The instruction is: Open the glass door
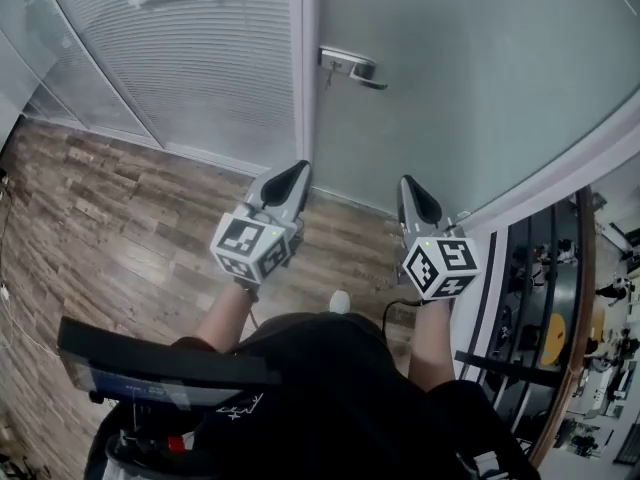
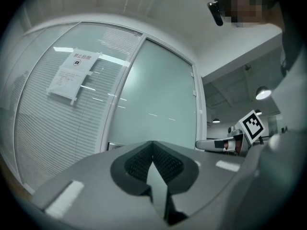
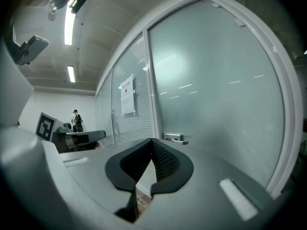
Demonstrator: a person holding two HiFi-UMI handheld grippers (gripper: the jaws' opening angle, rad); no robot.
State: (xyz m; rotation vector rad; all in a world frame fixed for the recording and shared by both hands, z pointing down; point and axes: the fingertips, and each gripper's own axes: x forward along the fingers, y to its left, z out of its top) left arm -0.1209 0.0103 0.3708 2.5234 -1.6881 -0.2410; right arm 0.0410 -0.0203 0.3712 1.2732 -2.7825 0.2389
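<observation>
Left gripper (image 1: pixel 297 171) is pointing level at the wall, jaws closed tip to tip and gripping nothing. Ahead of it and off to its left a glass partition with grey slatted blinds (image 1: pixel 190 68) is standing. Just right of its tips a white door post (image 1: pixel 303 58) is running up. Next to that is the frosted glass door in a white frame (image 1: pixel 460 78), sitting shut against the post as far as head view shows. The silver lever handle (image 1: pixel 352 66) is sitting at the door's left edge, ahead of both grippers and between their lines, well clear of either. Right gripper (image 1: pixel 411 184) is aiming at the pane below and right of the handle, jaws fully together and also empty.

Head view is showing both grippers side by side, short of the door. Left gripper view is adding a white paper notice (image 2: pixel 72 75) hanging on the partition, high to that gripper's left, and the right gripper off to its right. Its own jaws are blocking most of the handle. Right gripper view is showing the handle plainly, just above and right of its jaw tips. It is also showing the left gripper off to its left with a distant standing person (image 3: pixel 76 120) beyond it, who isn't showing in head view.

A brown wood-plank floor (image 1: pixel 110 218) is running under both grippers up to the partition base. White ceiling strip lights (image 3: pixel 70 25) are glowing overhead in right gripper view.
</observation>
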